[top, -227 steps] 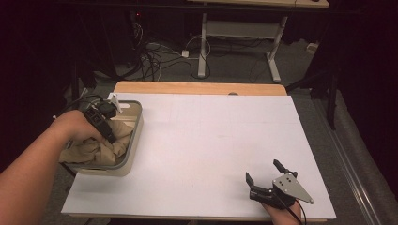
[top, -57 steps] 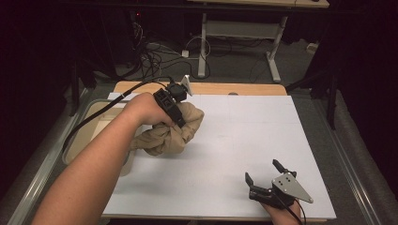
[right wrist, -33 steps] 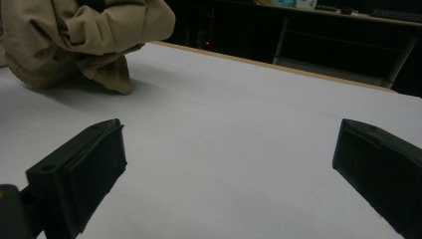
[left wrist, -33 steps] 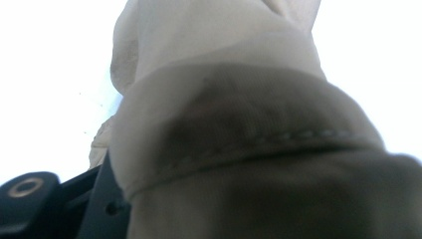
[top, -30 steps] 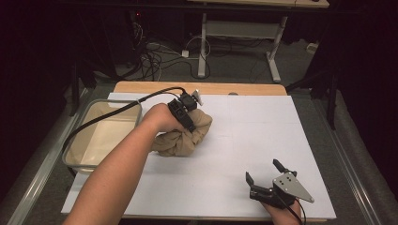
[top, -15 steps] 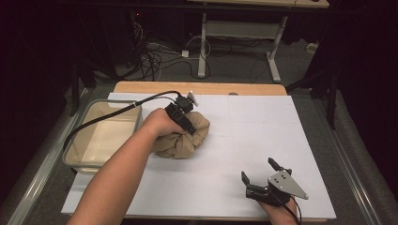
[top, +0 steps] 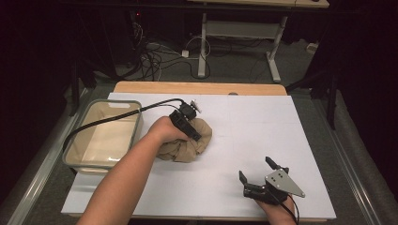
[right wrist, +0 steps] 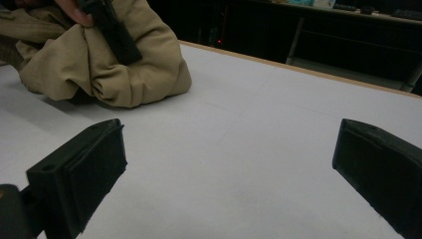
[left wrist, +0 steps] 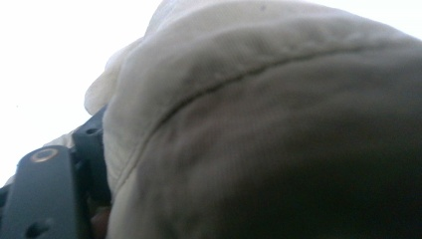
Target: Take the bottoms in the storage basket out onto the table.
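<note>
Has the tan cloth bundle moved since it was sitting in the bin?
Yes. The tan cloth bundle has left the bin and now rests on the white table to the bin's right, with the left gripper on it.

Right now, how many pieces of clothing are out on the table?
1: a bunched tan garment lies on the white table right of the clear bin, with the left gripper on it. More could be folded inside the bundle.
</note>
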A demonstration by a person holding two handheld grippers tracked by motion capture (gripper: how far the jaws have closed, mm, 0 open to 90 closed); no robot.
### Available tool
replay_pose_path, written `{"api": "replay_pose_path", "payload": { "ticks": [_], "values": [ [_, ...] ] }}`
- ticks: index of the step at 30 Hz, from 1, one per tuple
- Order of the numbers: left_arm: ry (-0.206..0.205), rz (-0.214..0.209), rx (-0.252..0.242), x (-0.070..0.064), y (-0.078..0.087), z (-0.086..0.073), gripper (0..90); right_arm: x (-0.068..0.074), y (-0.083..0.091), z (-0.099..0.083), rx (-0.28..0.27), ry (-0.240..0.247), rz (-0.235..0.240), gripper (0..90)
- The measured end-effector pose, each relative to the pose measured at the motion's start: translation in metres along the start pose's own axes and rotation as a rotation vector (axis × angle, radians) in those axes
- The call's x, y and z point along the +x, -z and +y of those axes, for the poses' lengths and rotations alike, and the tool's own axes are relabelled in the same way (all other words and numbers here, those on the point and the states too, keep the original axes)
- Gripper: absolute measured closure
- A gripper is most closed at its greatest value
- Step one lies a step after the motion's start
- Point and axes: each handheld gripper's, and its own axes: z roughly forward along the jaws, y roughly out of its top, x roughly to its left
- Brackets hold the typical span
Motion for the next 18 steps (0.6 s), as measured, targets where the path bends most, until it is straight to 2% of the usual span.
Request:
{"api": "replay_pose_path", "payload": {
  "ticks": [1, 4, 11, 16, 18],
  "values": [
    [-0.013, -0.001, -0.003, -0.001, -0.005, -0.001, 16.2, 0.001, -0.002, 0.001, -0.001, 0.001, 0.003, 1.4],
    [-0.012, -0.001, -0.008, -0.001, -0.01, -0.001, 14.8, 0.001, -0.003, 0.001, 0.001, 0.002, 0.006, 1.4],
    [-0.022, -0.006, -0.053, -0.004, -0.028, -0.004, 10.0, 0.003, -0.005, 0.001, 0.001, 0.009, 0.016, 1.6],
    [-0.024, -0.02, -0.062, -0.003, -0.03, -0.004, 8.3, 0.002, -0.005, 0.001, 0.0, 0.008, 0.013, 1.6],
    [-0.03, -0.023, -0.059, -0.003, -0.029, -0.004, 2.9, 0.002, -0.005, 0.001, 0.0, 0.008, 0.012, 1.6]
  ]
}}
